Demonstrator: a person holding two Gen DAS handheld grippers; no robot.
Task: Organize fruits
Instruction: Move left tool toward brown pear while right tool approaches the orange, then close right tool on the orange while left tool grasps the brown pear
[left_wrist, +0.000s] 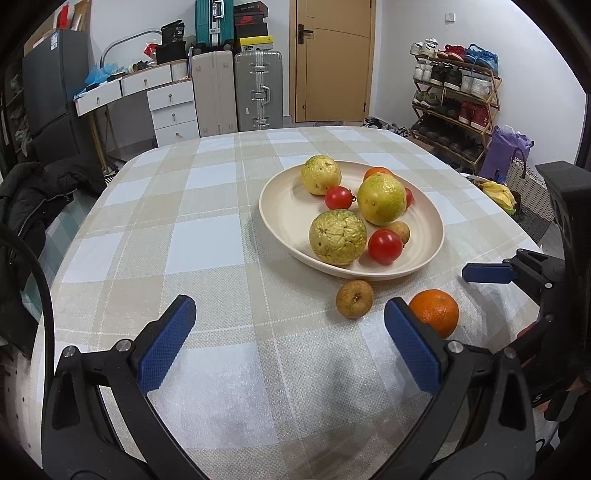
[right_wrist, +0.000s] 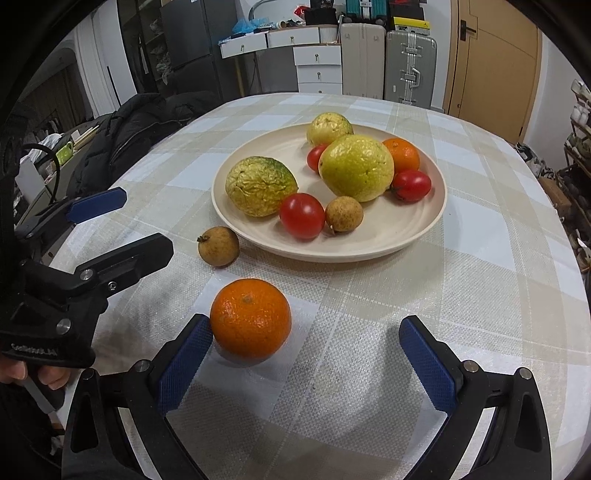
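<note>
While both grippers hang wide open, holding nothing, the right gripper (right_wrist: 306, 354) has an orange (right_wrist: 250, 318) at its left pad; the left gripper (left_wrist: 288, 332) is bare. A longan (right_wrist: 218, 246) lies beside the fruit-filled plate (right_wrist: 369, 247).

A white "5" shows on the right tongs' black body (left_wrist: 537, 398); other printing is illegible.

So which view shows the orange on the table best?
The right wrist view: the orange lies whole, close and central. In the left wrist view, a pad of the left hand-held gripper partly hides it.
</note>
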